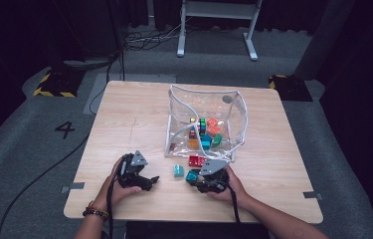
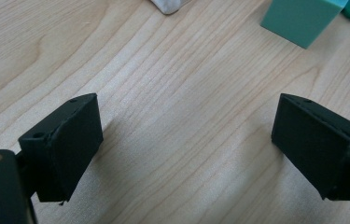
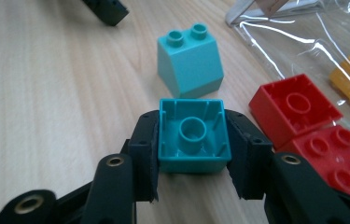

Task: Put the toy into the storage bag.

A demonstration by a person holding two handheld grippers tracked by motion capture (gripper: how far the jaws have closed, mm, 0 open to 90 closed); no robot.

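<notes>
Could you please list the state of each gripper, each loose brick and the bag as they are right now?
right gripper: shut on the teal brick
teal brick: clamped between the jaws, hollow underside facing the camera
left gripper: open, nothing between the jaws
light teal sloped brick: upright on the table, studs up
red bricks: lying free beside the bag
clear bag: open, with bricks inside

Dim surroundings, bright table (bag glare), sharp.

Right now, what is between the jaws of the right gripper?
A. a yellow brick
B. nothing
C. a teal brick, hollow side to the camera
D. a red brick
C: in the right gripper view the right gripper has both pads against the sides of the teal brick, whose hollow underside faces the camera.
</notes>
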